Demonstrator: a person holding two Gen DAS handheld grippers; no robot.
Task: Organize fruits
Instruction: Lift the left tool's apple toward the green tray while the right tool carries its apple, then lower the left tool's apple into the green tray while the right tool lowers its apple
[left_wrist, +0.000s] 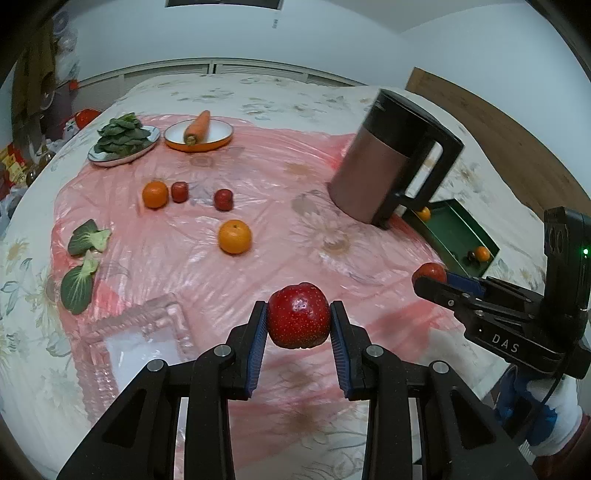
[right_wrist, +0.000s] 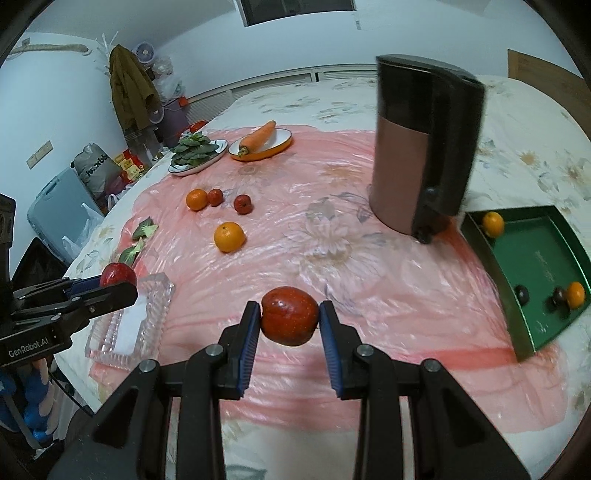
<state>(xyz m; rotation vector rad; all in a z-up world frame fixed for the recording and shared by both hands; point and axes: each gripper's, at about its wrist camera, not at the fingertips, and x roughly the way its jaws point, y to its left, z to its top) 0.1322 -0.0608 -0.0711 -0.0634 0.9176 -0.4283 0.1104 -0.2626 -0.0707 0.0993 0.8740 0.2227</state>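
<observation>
My left hand-held gripper (left_wrist: 298, 322) clamps a red apple (left_wrist: 298, 320); my right hand-held gripper (right_wrist: 290, 320) grips a darker apple (right_wrist: 290, 319). Both hang over a pink sheet (right_wrist: 369, 258) spread on a flowered bed (left_wrist: 258, 96). Oranges (left_wrist: 234, 236) and small apples (left_wrist: 223, 199) lie loose on it. A green tray (right_wrist: 535, 254) with fruit sits beside a kettle (right_wrist: 424, 147). White walls, cluttered corner (right_wrist: 129, 92).

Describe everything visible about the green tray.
The green tray is a shallow rectangular box with low raised walls and a flat dark green floor bearing faint print. It sits on the flowered bedspread at the pink sheet's right edge, just right of the brown and black jug. Inside lie two oranges, one at the far corner, one near, and two small dark fruits.
</observation>
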